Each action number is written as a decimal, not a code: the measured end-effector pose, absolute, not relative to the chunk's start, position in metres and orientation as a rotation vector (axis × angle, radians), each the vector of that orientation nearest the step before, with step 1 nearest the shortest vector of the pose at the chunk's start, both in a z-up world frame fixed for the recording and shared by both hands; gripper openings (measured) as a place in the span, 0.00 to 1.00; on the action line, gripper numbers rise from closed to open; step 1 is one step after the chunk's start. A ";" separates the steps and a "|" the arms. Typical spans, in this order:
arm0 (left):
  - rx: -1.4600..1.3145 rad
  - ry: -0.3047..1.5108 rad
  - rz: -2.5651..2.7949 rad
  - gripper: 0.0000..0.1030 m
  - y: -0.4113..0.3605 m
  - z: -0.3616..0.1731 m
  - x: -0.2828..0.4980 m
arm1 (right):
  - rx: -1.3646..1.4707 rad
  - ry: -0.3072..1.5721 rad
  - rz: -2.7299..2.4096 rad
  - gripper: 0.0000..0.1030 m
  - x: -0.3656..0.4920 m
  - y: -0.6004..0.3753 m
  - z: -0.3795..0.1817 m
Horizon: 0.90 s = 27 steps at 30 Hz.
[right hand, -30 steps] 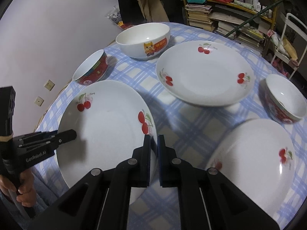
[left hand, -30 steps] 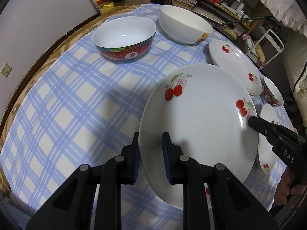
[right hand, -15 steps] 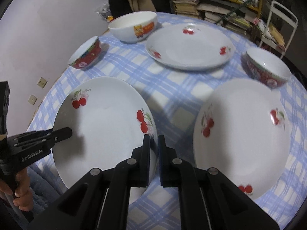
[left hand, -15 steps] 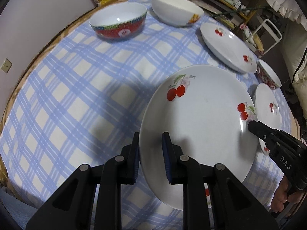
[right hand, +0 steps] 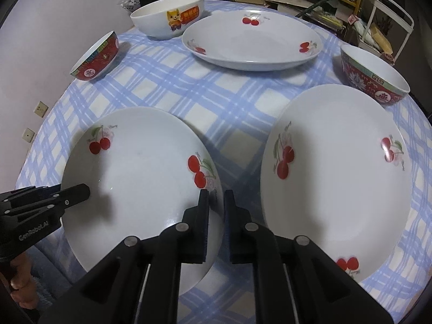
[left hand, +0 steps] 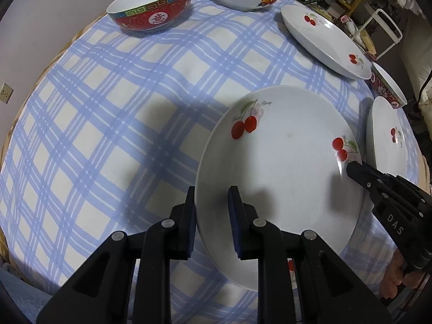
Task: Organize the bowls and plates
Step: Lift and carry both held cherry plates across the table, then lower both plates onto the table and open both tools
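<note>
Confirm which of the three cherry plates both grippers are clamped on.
The near-left cherry plate: the left gripper pinches its left rim, the right gripper its right rim. The plate beside it and the far plate sit untouched on the tablecloth.

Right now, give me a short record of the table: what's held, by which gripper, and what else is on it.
held item: cherry plate, gripped at opposite rims
left gripper: shut on the plate's rim
right gripper: shut on the plate's rim
other plates: second cherry plate right of the held one; third cherry plate farther back
bowls: two red patterned bowls; white cartoon bowl
surface: blue checked tablecloth
</note>
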<state>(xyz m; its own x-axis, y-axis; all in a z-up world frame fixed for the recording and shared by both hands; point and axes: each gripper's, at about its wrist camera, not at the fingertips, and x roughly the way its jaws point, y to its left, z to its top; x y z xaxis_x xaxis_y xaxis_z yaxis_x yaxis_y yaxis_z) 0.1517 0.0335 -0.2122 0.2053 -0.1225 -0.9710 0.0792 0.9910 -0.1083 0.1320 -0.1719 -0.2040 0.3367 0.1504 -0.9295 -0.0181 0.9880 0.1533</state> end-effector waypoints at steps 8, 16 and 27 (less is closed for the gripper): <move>-0.023 1.359 -0.143 0.23 0.031 -0.214 0.153 | 0.095 1.222 0.100 0.13 0.135 -0.168 -0.207; -0.021 1.363 -0.145 0.23 0.029 -0.211 0.155 | 0.103 1.219 0.123 0.13 0.140 -0.171 -0.198; 0.114 1.188 -0.154 0.51 -0.001 -0.151 0.155 | 0.089 1.099 0.094 0.32 0.143 -0.207 -0.136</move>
